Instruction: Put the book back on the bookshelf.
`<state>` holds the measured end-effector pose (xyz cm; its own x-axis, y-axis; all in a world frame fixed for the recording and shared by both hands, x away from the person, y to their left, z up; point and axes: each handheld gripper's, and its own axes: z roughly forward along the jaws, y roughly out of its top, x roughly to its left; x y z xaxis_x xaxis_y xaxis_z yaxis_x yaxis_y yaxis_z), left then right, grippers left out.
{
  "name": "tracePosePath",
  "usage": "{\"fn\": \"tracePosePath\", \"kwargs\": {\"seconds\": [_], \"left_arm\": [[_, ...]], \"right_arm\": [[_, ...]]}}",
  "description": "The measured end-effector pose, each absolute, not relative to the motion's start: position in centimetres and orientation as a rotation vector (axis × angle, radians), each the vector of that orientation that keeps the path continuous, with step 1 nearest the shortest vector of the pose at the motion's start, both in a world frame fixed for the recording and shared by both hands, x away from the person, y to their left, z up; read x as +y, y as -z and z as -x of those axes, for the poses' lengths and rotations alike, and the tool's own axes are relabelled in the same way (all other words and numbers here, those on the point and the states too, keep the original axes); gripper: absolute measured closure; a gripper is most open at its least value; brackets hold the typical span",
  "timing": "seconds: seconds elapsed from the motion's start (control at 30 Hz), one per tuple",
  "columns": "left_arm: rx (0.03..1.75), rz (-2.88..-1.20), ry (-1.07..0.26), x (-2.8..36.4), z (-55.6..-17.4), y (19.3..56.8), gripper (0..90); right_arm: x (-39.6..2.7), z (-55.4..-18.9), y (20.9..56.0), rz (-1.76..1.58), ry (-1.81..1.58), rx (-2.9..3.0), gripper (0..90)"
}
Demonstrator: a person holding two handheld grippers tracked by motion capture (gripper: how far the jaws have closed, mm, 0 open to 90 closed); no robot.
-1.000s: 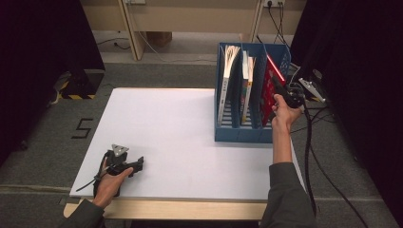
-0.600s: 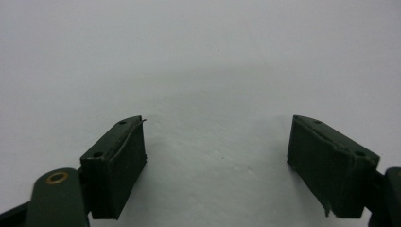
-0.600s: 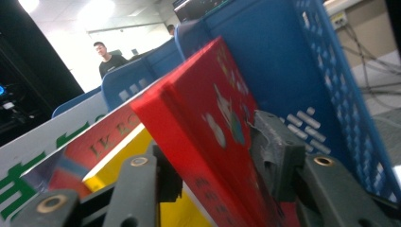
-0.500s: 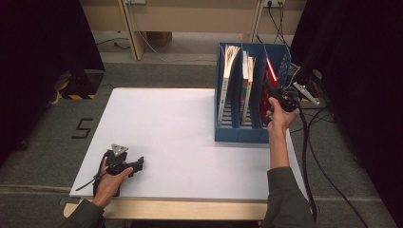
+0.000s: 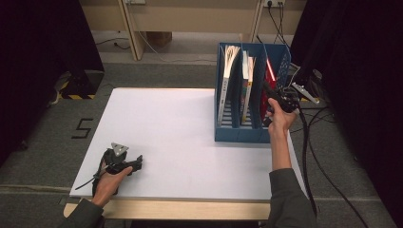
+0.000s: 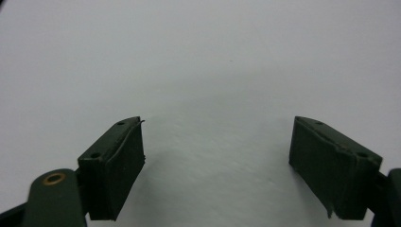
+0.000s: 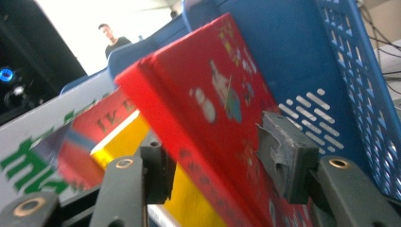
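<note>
A red book (image 5: 270, 71) stands in the right-hand slot of the blue file rack (image 5: 237, 135). My right gripper (image 5: 267, 91) is at that slot. In the right gripper view the red book (image 7: 213, 109) leans between the jaws, which have just been opening, and the pads (image 7: 283, 156) no longer squeeze it. My left gripper (image 5: 138, 164) rests on the white table (image 5: 166, 123) near the front left. It is open with nothing between its jaws (image 6: 217, 165).
Other books (image 5: 228, 80) fill the rack's left slots, and a yellow and red one (image 7: 118, 142) lies beside the red book. Cables (image 5: 309, 142) trail off the table's right edge. Dark curtains flank both sides.
The red book has gone from sticking up at a slant above the rack to sitting down in its slot. The right hand came down slightly with it. The left gripper stayed put.
</note>
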<state>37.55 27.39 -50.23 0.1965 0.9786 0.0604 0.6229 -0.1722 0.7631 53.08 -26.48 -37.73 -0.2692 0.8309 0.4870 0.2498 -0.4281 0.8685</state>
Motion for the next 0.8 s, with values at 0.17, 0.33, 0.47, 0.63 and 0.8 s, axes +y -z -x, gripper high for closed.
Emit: {"fn": "tracePosePath", "kwargs": {"seconds": [0.17,0.33,0.47,0.63,0.8], "left_arm": [[1.534,-1.843,-0.659,28.3,-38.0,50.3,13.4],[1.532,-1.846,-0.653,28.3,-38.1,50.3,13.1],[1.532,-1.846,-0.658,28.2,-38.1,50.3,13.0],[1.533,-1.843,-0.661,28.2,-38.1,50.3,13.0],[1.534,-1.839,-0.661,28.2,-38.1,50.4,13.0]], "right_arm": [[-27.2,-51.9,38.1,-1.526,-1.721,1.385,42.5],[-28.1,-50.1,38.0,-1.491,-1.68,1.449,37.4],[-28.5,-48.4,38.0,-1.462,-1.672,1.509,32.0],[-27.9,-46.2,38.1,-1.397,-1.613,1.597,25.9],[-26.5,-44.0,39.1,-1.375,-1.611,1.715,21.9]]}}
